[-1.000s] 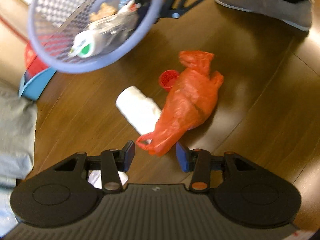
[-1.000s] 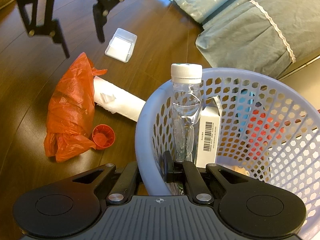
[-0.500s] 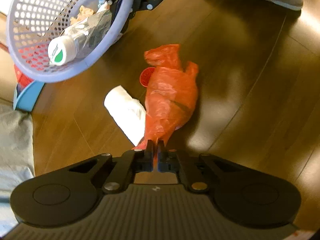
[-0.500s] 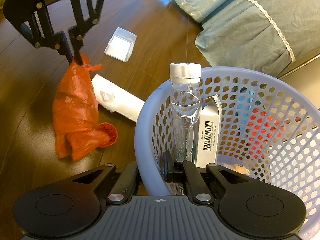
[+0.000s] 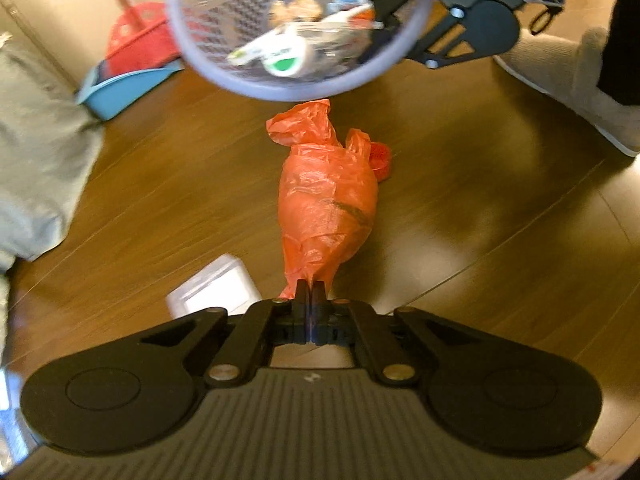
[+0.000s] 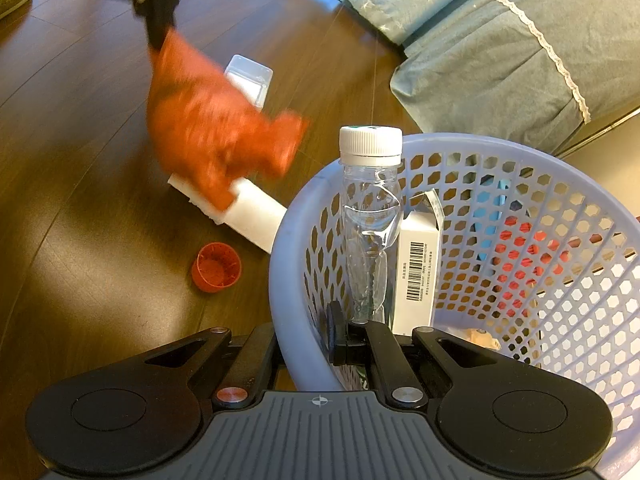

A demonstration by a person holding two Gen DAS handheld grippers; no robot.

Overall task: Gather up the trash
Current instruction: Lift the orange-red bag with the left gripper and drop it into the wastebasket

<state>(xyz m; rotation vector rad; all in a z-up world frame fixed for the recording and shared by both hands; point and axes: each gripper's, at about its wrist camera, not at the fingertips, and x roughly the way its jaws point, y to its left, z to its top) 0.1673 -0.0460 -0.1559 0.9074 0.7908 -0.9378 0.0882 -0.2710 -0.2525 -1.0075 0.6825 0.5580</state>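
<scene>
One lavender mesh basket (image 6: 500, 240) fills the right wrist view from 2 to 5 o'clock. Inside it stand one clear plastic bottle (image 6: 370, 216) with a white cap and one white carton (image 6: 418, 264) with a barcode, side by side against the near wall; a small tan scrap (image 6: 480, 338) lies on the bottom.

The right gripper (image 6: 312, 344) is clenched on the basket's near rim, one finger outside the wall and one inside.

The left gripper (image 5: 309, 294) is clenched on the knotted end of one orange plastic bag (image 5: 328, 200), which hangs stretched toward 12 o'clock, just below the basket's rim in the left wrist view.

On the wooden floor (image 6: 80, 200) lie one white paper roll (image 6: 256, 216), one red cap (image 6: 216, 266) and one clear plastic box (image 6: 250, 80).
</scene>
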